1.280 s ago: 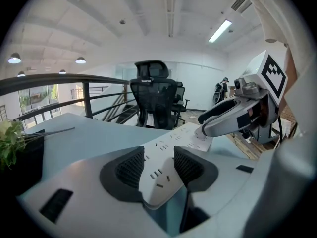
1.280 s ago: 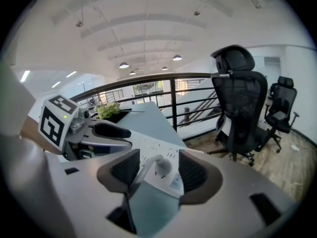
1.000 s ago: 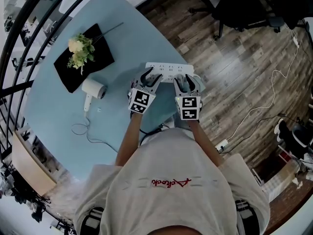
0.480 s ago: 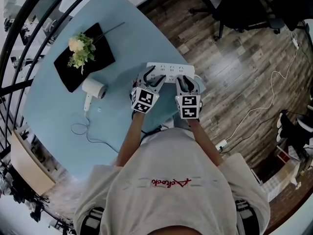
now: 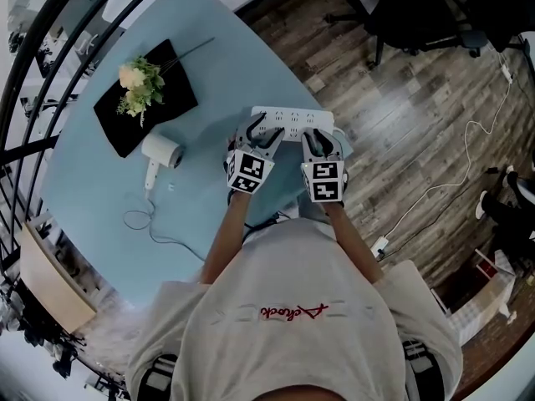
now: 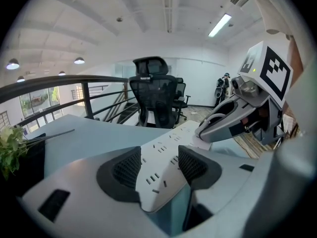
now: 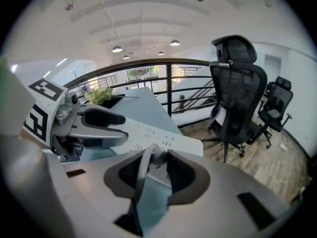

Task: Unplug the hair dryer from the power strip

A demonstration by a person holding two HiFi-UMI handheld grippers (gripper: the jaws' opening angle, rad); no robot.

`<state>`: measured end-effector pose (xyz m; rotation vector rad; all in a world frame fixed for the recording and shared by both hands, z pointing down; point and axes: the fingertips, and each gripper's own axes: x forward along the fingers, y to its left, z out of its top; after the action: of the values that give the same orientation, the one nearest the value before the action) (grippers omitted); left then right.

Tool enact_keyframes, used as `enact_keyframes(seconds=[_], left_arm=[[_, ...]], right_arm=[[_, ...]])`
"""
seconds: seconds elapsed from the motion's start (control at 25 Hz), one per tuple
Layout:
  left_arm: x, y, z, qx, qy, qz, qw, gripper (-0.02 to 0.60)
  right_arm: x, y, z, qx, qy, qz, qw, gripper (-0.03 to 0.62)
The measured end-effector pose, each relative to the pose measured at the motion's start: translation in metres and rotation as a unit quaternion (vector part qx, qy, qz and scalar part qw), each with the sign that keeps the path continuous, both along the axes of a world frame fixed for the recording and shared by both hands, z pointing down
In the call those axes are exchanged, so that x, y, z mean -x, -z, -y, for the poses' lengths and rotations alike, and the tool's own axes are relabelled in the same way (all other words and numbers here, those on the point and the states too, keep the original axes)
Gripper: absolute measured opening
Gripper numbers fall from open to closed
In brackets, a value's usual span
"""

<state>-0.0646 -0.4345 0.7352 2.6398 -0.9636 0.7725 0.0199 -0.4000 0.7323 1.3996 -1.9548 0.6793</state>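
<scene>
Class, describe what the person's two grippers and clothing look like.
The left gripper and right gripper: light grey bodies, curved jaws with black ribbed pads, each topped by a cube of black-and-white square markers. The person wears a beige short-sleeved T-shirt with red script.

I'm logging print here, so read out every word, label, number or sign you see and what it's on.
On the shirt: one red cursive word, too stylised to read.
On the power strip: no readable print.
On the hair dryer: none.
On the cubes of the left gripper and right gripper: black-and-white square codes, no letters; the left's jaws have just been opening around the strip, the right's closing on the plug.
</scene>
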Motion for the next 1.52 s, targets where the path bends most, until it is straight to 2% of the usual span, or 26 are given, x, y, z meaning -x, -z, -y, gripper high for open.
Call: enact_keyframes(seconds=[0.2,0.44,0.76,0.88,0.96,1.04,1.16,1.28,1.52], left_arm=[[-0.001,-0.001,-0.001,0.003,-0.001,0.004,1.0000,0.235],[0.001,-0.001,0.001,-0.003,-0.004,0.004,1.0000,0.229],[0.001,-0.001,-0.001,0.007,-0.002,0.009,0.9999,0.229],[-0.004,0.007,-0.003,-0.003,-0.014,0.017,0.9998,0.229],[-0.008,0.017,-0.005,-0.009,-0.012,0.006,0.9999,0.224],[-0.010,0.026,-0.010,-0.012,-0.006,-0.009,0.9999,0.188],[-0.013,0.042,-0.021,-0.015,-0.002,-0.042,0.9990,0.021],[-0.015,0.057,-0.034,-0.017,0.021,-0.074,0.9969,0.017],[-0.006,0.085,-0.067,-0.023,0.102,-0.096,0.9899,0.015]], right_arm=[[-0.001,0.002,-0.003,0.003,-0.001,-0.009,1.000,0.121],[0.019,0.041,0.031,-0.061,0.016,-0.003,0.998,0.121],[-0.003,0.040,0.017,-0.053,-0.001,0.012,0.999,0.121],[-0.007,0.042,0.010,-0.059,-0.003,0.022,0.998,0.121],[-0.009,0.045,0.007,-0.064,-0.002,0.031,0.997,0.121],[-0.010,0.050,0.005,-0.071,0.002,0.040,0.997,0.121],[-0.012,0.060,0.000,-0.087,0.015,0.055,0.995,0.122],[-0.015,0.069,-0.007,-0.100,0.032,0.071,0.992,0.121],[-0.017,0.082,-0.025,-0.122,0.080,0.104,0.984,0.121]])
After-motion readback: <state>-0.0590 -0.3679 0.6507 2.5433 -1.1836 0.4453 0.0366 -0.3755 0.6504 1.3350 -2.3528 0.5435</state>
